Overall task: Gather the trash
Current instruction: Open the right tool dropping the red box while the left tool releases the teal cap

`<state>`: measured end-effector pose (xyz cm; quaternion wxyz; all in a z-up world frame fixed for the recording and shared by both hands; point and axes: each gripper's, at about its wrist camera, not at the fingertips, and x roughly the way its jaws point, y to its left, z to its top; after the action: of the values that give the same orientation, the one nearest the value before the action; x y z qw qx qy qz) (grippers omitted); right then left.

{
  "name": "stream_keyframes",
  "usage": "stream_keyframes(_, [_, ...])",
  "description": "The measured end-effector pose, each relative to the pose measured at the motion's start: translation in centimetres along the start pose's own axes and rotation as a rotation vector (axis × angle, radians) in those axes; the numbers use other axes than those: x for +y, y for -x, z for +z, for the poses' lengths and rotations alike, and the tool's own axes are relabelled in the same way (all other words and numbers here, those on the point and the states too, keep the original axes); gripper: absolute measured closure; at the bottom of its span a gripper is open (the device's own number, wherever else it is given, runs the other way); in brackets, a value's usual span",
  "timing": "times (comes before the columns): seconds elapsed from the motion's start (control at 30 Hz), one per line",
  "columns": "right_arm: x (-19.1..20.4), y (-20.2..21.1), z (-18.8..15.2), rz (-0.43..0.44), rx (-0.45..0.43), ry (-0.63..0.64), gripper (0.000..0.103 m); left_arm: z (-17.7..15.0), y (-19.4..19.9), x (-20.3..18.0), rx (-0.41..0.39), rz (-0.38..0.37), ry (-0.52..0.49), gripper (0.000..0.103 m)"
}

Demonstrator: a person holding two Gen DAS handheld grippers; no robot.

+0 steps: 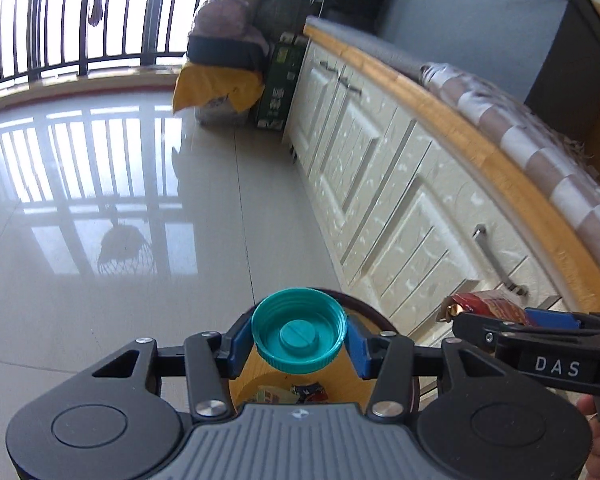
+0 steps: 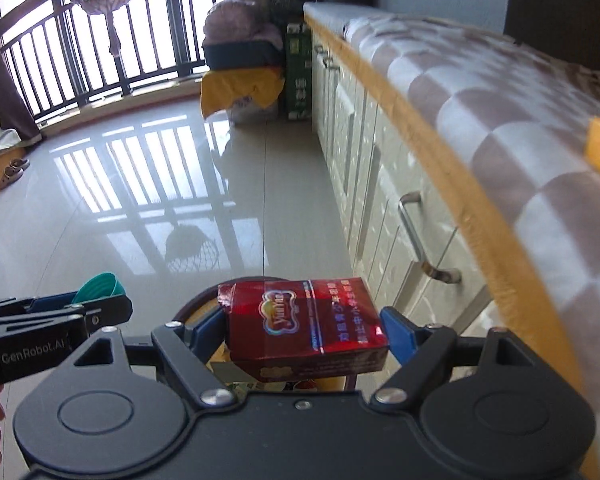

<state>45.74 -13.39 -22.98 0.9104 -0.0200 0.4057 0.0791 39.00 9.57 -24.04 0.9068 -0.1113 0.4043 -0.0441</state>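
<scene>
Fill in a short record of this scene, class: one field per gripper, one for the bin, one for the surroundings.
left gripper: shut on teal cap
right gripper: shut on red packet
bin: round, yellow inside, dark rim, below both grippers, wrappers in it
surroundings: glossy tiled floor, cream cabinets on the right

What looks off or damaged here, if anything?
The red cigarette pack in the right hand-held gripper sits skewed, its far left corner torn open. The upturned teal plastic bottle cap looks intact.
</scene>
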Motion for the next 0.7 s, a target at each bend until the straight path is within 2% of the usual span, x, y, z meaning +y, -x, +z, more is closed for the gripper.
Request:
stream_keyframes(0.2, [0.3, -4.2, -0.2, 0.013, 0.077, 0.007, 0.02, 0.1, -3.1, 1.0, 0.059, -0.004, 0.034, 0.053])
stream_keyframes(0.7, [0.6, -10.6, -0.3, 0.052, 0.255, 0.044, 0.02, 0.6, -8.9, 2.5, 0.195, 0.007, 0.066, 0.053])
